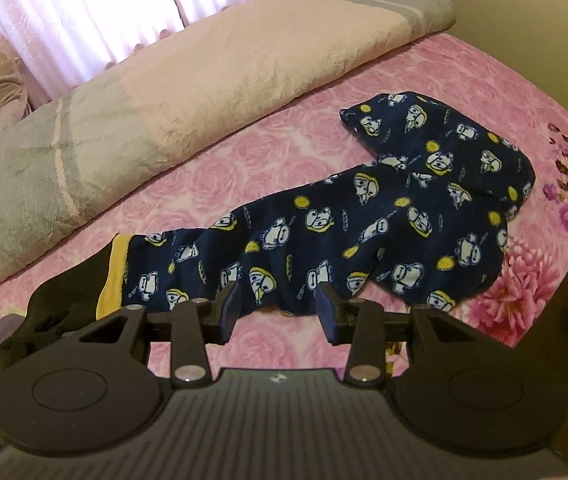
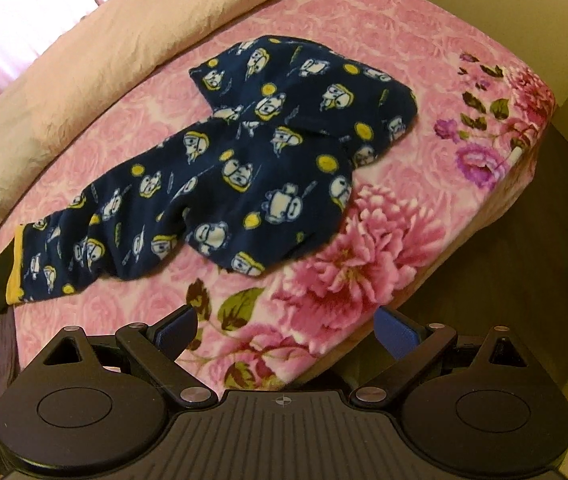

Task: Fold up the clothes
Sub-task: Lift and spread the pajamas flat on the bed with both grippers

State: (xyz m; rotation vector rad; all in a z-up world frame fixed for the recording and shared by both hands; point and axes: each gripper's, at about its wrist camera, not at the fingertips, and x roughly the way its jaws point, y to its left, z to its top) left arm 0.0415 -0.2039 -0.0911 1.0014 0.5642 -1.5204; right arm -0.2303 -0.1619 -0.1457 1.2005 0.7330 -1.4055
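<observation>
Navy cartoon-print fleece pyjama trousers [image 1: 363, 216] sprawl rumpled; soft, floppy, best pinched at the yellow cuff [image 1: 114, 276]. Both left gripper [image 1: 278, 304] and right gripper [image 2: 285, 326] gape empty.

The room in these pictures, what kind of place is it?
Most likely a bedroom at home: a bed with a pink floral blanket, a rolled quilt along it, and curtains behind. Navy patterned pyjama trousers lie on the blanket.
</observation>
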